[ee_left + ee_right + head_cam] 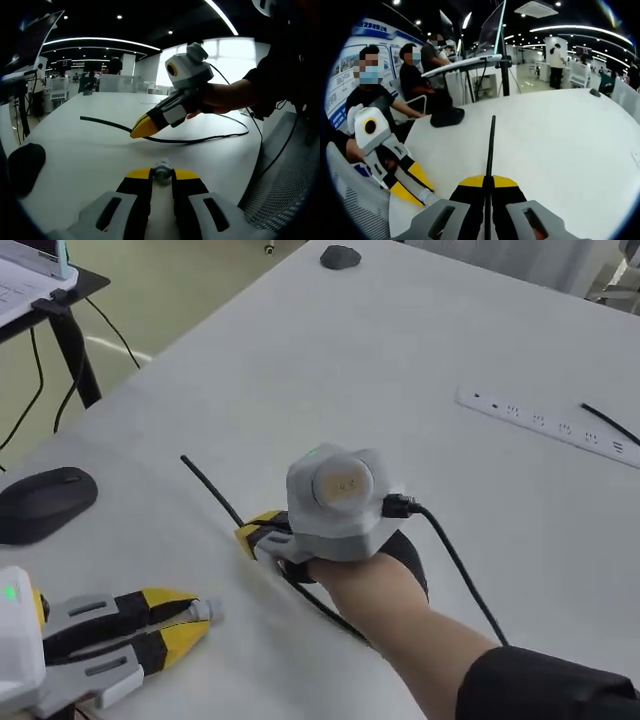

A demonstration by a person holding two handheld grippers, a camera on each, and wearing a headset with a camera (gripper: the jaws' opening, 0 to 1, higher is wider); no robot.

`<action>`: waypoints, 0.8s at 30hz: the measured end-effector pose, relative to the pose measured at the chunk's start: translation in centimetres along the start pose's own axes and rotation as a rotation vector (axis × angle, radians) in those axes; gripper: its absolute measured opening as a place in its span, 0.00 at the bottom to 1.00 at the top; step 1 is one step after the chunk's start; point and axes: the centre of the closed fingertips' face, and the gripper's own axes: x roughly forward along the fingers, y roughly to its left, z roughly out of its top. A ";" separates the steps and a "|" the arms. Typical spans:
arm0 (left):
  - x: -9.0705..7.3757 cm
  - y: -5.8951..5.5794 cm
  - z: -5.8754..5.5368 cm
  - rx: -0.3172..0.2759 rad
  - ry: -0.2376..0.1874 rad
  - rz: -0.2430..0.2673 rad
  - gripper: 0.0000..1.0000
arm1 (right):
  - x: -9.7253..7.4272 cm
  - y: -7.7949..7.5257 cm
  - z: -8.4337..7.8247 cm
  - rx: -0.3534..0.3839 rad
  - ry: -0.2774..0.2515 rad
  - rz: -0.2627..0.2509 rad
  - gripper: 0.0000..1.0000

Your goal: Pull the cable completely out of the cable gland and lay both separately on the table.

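My right gripper (250, 535) rests low on the white table (330, 370), shut on a thin black cable (208, 485). The cable's free end lies ahead of the jaws on the table; the rest trails back under the hand. In the right gripper view the cable (491, 145) runs straight out from between the yellow tips of the right gripper (488, 179). My left gripper (195, 615) sits at the near left, shut on a small grey cable gland (207, 611). The gland (161, 170) pokes out between the left gripper's (161, 176) tips, apart from the cable (107, 123).
A black mouse (45, 502) lies at the table's left edge. A white power strip (550, 425) lies at the far right, and a small dark object (340, 256) at the far end. A laptop stand (60, 300) is off the table's left. People sit beyond the table.
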 end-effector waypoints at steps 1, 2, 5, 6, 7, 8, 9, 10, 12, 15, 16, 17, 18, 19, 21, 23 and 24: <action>0.0 0.0 0.0 0.003 -0.001 0.002 0.16 | 0.0 0.1 -0.1 0.004 0.001 0.001 0.00; 0.0 0.1 0.0 0.004 -0.002 0.003 0.16 | 0.1 0.0 -0.2 -0.006 0.003 -0.002 0.00; 0.0 -0.1 0.0 0.009 -0.006 0.002 0.16 | 0.3 0.1 -0.4 -0.003 0.006 0.004 0.00; 0.0 -0.2 0.0 0.009 -0.005 -0.002 0.16 | 0.4 0.2 -0.5 0.004 0.010 0.009 0.00; 0.0 -0.2 -0.1 0.004 -0.004 -0.004 0.16 | 0.4 0.2 -0.5 0.005 0.010 0.009 0.00; 0.0 -0.1 0.0 0.008 -0.006 -0.001 0.16 | 0.4 0.1 -0.6 -0.026 0.014 -0.002 0.00; 0.0 -0.1 0.0 0.003 -0.009 0.000 0.16 | 0.5 0.2 -0.7 -0.031 0.014 -0.001 0.00; 0.1 0.0 0.0 0.002 -0.012 0.003 0.16 | 0.5 0.2 -0.7 -0.027 0.015 0.000 0.00; 0.1 0.0 0.0 -0.003 -0.020 0.009 0.16 | 0.5 0.1 -0.8 -0.035 0.017 -0.004 0.00; 0.0 0.0 0.0 -0.006 -0.034 0.009 0.16 | 0.7 0.4 -0.9 -0.040 0.021 0.004 0.00; 0.0 0.0 0.0 -0.009 -0.035 0.010 0.16 | 0.6 0.4 -1.0 -0.049 0.024 -0.001 0.00; 0.0 0.0 0.0 -0.009 -0.036 0.011 0.16 | 0.6 0.2 -1.0 -0.059 0.023 -0.009 0.00; 0.0 0.0 0.0 -0.004 -0.036 0.010 0.16 | 0.6 0.2 -0.9 -0.064 0.024 -0.007 0.00; 0.0 0.1 -0.1 -0.005 -0.032 0.010 0.16 | 0.6 0.2 -0.9 -0.066 0.024 -0.007 0.00; 0.0 0.1 -0.2 0.014 -0.027 0.011 0.16 | 0.6 0.1 -0.9 -0.103 0.021 -0.008 0.00; 0.1 0.1 -0.2 -0.009 -0.031 0.016 0.16 | 0.6 0.3 -1.0 -0.125 0.021 -0.006 0.00; 0.0 0.2 -0.1 -0.007 -0.032 0.021 0.17 | 0.6 0.5 -1.0 -0.121 0.015 0.014 0.00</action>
